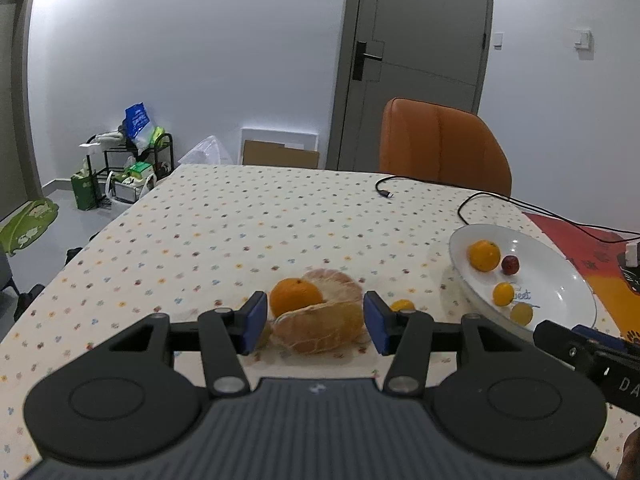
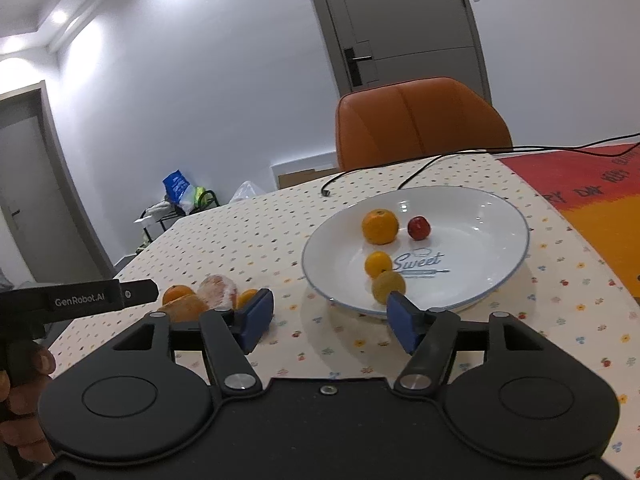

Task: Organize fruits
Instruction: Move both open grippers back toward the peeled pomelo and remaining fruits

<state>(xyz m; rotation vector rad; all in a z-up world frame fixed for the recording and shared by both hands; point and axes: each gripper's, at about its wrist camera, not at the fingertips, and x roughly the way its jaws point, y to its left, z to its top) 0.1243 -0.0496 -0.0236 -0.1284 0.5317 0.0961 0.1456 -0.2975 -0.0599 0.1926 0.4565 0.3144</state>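
the left tool [image 1: 315, 322] has its blue pads [image 1: 254, 320] spread wide apart on either side of a peeled grapefruit [image 1: 324, 330], not gripping it. an orange [image 1: 295, 296] sits against the grapefruit's far side, and a small orange fruit [image 1: 401, 305] peeks out just beyond the right pad. the right tool [image 2: 330, 320] is also wide apart and holds nothing, hanging over the counter [image 1: 224, 216] at the near rim of a white plate [image 2: 480, 216]. the plate carries a larger orange [image 2: 380, 226], a small red fruit [image 2: 419, 227], a small yellow-orange fruit [image 2: 377, 264] and a dull yellow fruit [image 2: 388, 286] close to the right tool's pad. the plate stands to the right of the grapefruit pile, near it but apart.

the counter wears a cream cloth dotted with small flowers, with a red and orange mat [image 2: 592, 192] at its right end. a black cable [image 1: 424, 184] trails across the far edge. behind stand an orange chair [image 1: 440, 140], a grey door [image 1: 420, 52], white walls, and a cluttered black rack [image 1: 132, 156] on the floor in the corner. a hand [image 2: 24, 392] grips the left tool's handle.
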